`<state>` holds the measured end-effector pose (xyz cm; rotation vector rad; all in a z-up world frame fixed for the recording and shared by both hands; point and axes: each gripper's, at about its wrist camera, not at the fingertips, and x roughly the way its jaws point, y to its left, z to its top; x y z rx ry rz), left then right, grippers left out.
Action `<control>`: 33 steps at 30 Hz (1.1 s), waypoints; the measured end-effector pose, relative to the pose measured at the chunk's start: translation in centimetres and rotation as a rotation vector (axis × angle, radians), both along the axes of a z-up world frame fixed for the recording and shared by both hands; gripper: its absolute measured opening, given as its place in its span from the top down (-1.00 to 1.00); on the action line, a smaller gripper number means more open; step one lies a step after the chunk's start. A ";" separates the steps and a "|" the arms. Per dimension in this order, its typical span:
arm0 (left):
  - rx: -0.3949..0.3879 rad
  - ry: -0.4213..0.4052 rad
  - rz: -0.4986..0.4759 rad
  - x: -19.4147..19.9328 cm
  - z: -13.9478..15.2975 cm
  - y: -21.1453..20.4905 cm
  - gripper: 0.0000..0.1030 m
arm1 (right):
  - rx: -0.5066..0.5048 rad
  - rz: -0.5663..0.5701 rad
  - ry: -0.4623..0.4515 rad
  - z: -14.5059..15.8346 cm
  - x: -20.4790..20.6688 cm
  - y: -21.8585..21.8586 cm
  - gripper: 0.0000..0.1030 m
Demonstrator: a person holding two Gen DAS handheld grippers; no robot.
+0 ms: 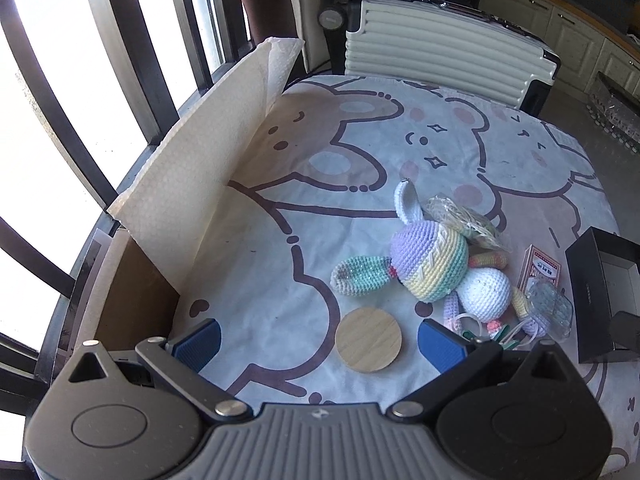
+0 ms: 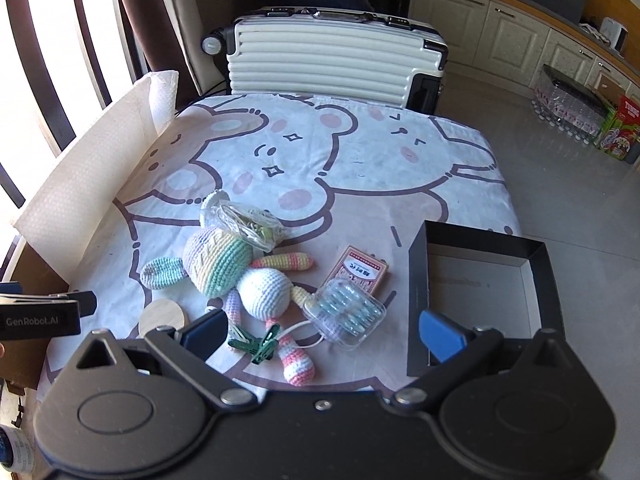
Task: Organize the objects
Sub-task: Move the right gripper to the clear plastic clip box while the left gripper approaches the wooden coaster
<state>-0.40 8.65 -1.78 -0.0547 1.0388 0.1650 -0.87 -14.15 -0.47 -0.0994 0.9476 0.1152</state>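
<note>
Left wrist view shows the left gripper (image 1: 318, 344) spread wide around the wooden coaster (image 1: 369, 339) on the bench (image 1: 260, 264), apparently about to grasp. Next it must descend and close. The right gripper (image 2: 322, 334) hangs wide, empty, near the black box (image 2: 418, 280).

Both cameras sit just behind their own fingers and look forward and down at the table from its near edge. The left wrist view is closer to the window side; its fingers fill the bottom of the frame and the window bars curve through the upper left. The right wrist view stands more to the right, and floor and cabinets fill its right side. Both views share the crocheted rabbit (image 1: 430, 258) (image 2: 240, 272), the black box (image 1: 592, 280) (image 2: 418, 300) and the suitcase (image 1: 436, 46) (image 2: 332, 64).
</note>
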 end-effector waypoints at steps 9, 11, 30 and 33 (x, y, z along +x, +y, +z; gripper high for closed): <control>-0.006 0.008 0.014 1.5 -1.5 0.5 -0.98 | -0.004 -0.029 0.031 -0.6 2.3 -0.9 -0.99; -0.001 0.016 0.000 1.7 -2.0 0.4 -0.98 | -0.016 -0.031 0.034 -1.0 3.1 -1.1 -0.97; -0.001 0.175 -0.076 5.5 -9.2 0.2 -0.90 | 0.268 -0.279 0.283 -9.1 10.0 -4.7 -0.78; -0.005 0.196 -0.086 5.9 -10.1 0.1 -0.90 | 0.342 -0.332 0.338 -10.4 10.6 -5.6 -0.70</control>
